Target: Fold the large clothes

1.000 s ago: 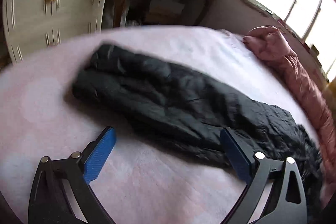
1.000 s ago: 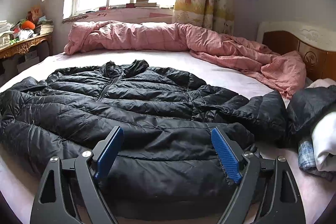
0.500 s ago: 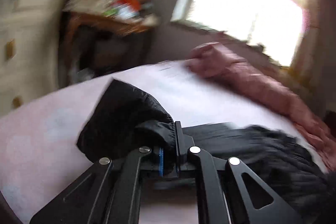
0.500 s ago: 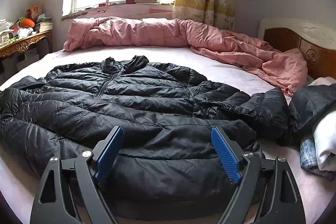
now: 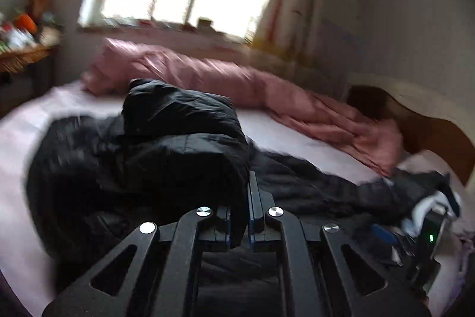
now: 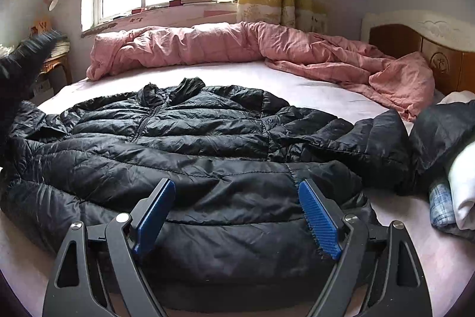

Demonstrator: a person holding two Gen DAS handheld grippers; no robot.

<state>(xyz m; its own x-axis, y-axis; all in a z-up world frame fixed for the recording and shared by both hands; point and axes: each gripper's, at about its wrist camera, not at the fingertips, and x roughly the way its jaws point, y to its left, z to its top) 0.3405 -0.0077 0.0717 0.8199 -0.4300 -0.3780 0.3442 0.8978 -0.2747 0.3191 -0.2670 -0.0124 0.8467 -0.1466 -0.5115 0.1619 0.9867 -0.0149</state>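
A black puffer jacket [image 6: 190, 144] lies spread front-up on the pink bed sheet [image 6: 311, 88], collar toward the window. My left gripper [image 5: 239, 225] is shut on the jacket's left sleeve [image 5: 184, 138] and holds it lifted above the body of the jacket. That raised sleeve shows at the left edge of the right wrist view [image 6: 26, 58]. My right gripper [image 6: 236, 213] is open and hovers just over the jacket's bottom hem. It also shows in the left wrist view [image 5: 415, 239] at the far right.
A rumpled pink duvet [image 6: 252, 49] lies along the far side of the bed under the window. A pile of folded clothes [image 6: 454, 183] sits at the right edge. A wooden headboard [image 6: 415, 49] stands at the right, a cluttered side table [image 5: 20, 55] at the left.
My left gripper closed on the sleeve and lifted it, swinging right toward the jacket's body. My right gripper stayed open over the hem.
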